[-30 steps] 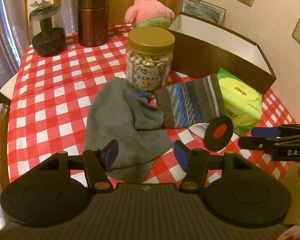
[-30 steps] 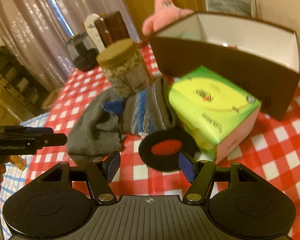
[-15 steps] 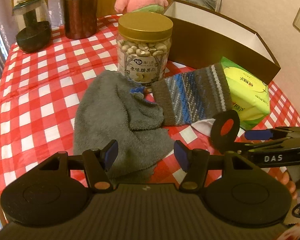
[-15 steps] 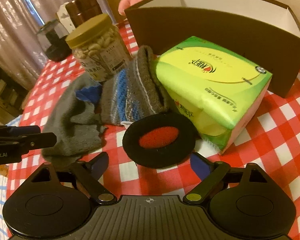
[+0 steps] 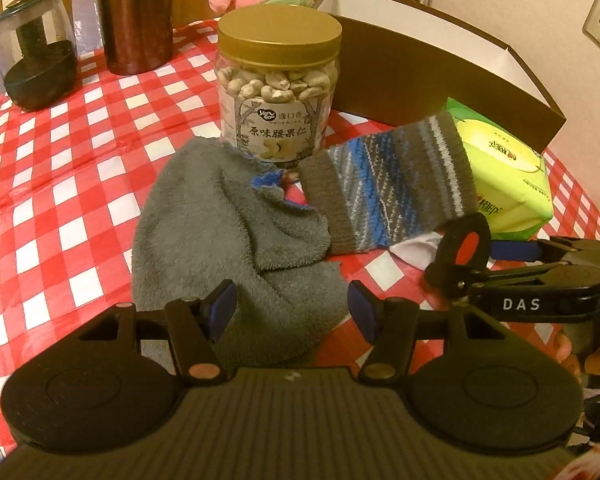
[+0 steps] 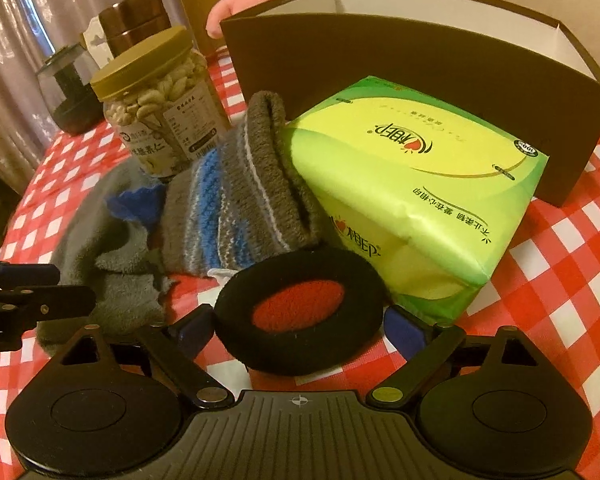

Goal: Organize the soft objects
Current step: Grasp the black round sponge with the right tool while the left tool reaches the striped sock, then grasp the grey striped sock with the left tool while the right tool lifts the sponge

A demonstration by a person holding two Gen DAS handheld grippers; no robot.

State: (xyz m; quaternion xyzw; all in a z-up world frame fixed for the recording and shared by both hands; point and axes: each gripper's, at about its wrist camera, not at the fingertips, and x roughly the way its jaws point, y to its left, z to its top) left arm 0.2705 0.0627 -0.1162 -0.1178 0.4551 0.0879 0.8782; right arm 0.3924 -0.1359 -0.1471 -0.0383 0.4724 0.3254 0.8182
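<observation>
While your right gripper (image 6: 296, 326) spreads its fingers wide around the black-and-red pad (image 6: 298, 306), your left gripper (image 5: 288, 306) gapes above the grey towel (image 5: 220, 236); the right gripper's side reads "DAS"

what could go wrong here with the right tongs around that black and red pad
Risks as I judge them:
1. The right tongs are open around the black pad, which looks soft and flat; closing could fold it or let it slip out.
2. The pad lies close against the tissue pack and the striped sock, so a finger might pinch one too.
3. The left tongs hover nearby over the grey towel; they might collide.
</observation>
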